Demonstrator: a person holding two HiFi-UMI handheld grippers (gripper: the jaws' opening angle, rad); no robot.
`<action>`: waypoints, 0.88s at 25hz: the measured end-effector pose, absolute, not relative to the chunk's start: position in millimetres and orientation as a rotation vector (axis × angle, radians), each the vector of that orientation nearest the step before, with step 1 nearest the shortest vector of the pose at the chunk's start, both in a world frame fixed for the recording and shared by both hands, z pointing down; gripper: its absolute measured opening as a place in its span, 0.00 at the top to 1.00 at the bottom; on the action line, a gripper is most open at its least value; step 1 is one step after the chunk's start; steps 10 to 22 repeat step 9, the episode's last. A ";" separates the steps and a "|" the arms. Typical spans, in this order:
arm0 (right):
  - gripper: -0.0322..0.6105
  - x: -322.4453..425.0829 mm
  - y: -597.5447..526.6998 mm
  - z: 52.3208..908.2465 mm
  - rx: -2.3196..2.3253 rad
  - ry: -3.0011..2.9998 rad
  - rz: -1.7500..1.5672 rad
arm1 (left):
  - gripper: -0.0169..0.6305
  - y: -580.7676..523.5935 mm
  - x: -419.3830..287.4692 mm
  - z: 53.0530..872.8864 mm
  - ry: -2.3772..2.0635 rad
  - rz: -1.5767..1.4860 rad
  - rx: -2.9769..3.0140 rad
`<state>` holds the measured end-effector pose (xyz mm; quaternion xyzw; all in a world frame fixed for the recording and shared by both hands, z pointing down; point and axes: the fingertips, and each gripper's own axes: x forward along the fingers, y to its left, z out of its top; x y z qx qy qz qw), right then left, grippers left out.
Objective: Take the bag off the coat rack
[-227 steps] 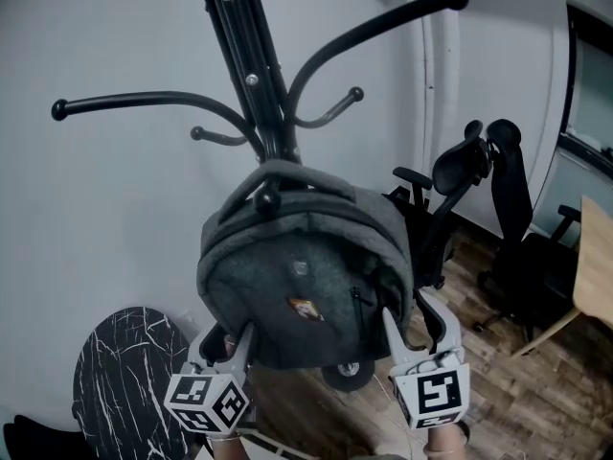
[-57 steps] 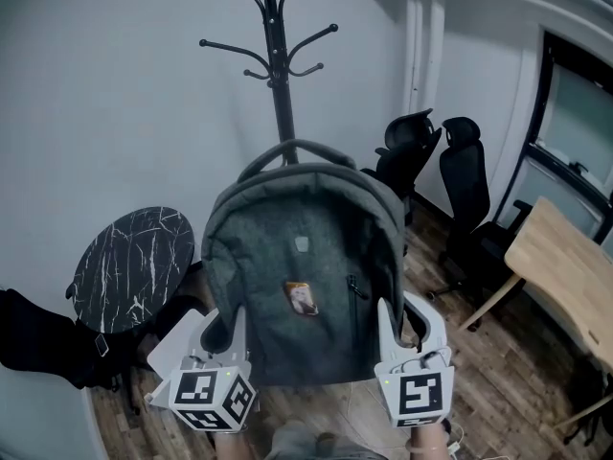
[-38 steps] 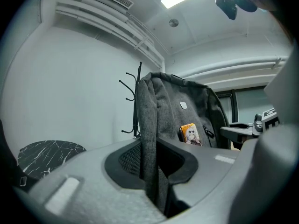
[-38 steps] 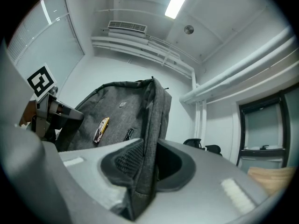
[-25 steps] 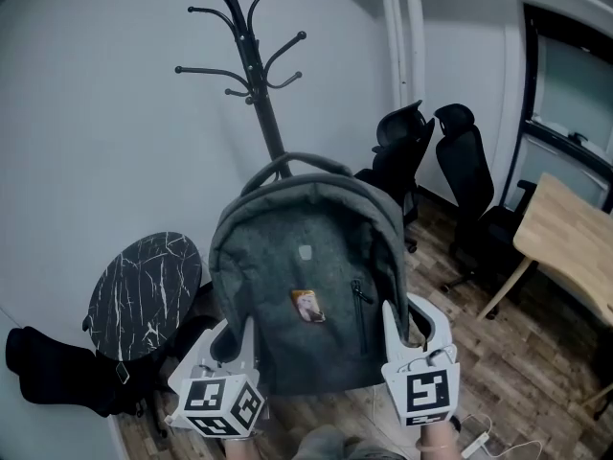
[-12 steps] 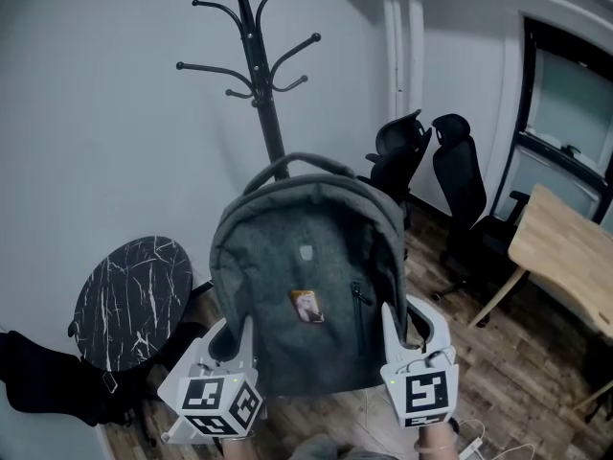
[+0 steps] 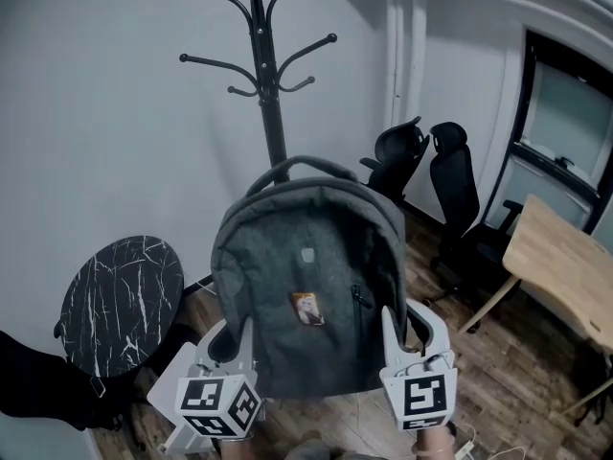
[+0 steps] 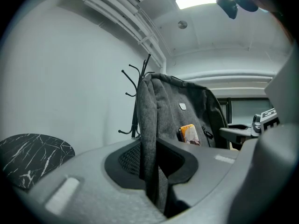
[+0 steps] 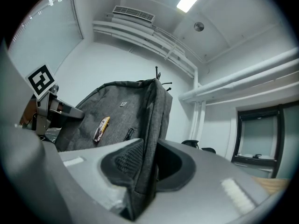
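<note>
My left hand-held gripper (image 7: 237, 341) is clamped on the left edge of the bag (image 7: 306, 276), and my right hand-held gripper (image 7: 395, 332) on its right edge. I hold it upright between them, off the rack (image 7: 272, 103), which stands behind it against the wall.

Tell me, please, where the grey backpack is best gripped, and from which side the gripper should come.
Grip the thin lower side edges of the grey backpack, one from each side, coming from below. It stands upright, and each edge is a narrow fabric fold that fits between jaws; the left gripper and right gripper hold it so now.
</note>
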<state>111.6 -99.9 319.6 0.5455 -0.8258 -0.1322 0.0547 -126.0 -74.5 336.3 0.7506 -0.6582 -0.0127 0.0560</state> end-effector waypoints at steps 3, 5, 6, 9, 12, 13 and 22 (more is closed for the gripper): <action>0.83 106.1 -102.7 320.1 1.663 -2.500 -0.409 | 0.87 -78.1 -131.3 337.2 -1.993 -0.045 2.283; 0.83 99.1 -105.0 320.4 1.668 -2.497 -0.409 | 0.87 -81.3 -138.3 337.7 -1.989 -0.048 2.288; 0.83 95.6 -106.4 320.7 1.669 -2.496 -0.410 | 0.87 -83.1 -141.8 337.9 -1.987 -0.050 2.290; 0.83 86.8 -111.3 321.5 1.674 -2.491 -0.415 | 0.87 -88.8 -150.5 338.4 -1.981 -0.054 2.296; 0.83 86.8 -111.3 321.5 1.674 -2.491 -0.415 | 0.87 -88.8 -150.5 338.4 -1.981 -0.054 2.296; 0.83 86.8 -111.3 321.5 1.674 -2.491 -0.415 | 0.87 -88.8 -150.5 338.4 -1.981 -0.054 2.296; 0.83 86.8 -111.3 321.5 1.674 -2.491 -0.415 | 0.87 -88.8 -150.5 338.4 -1.981 -0.054 2.296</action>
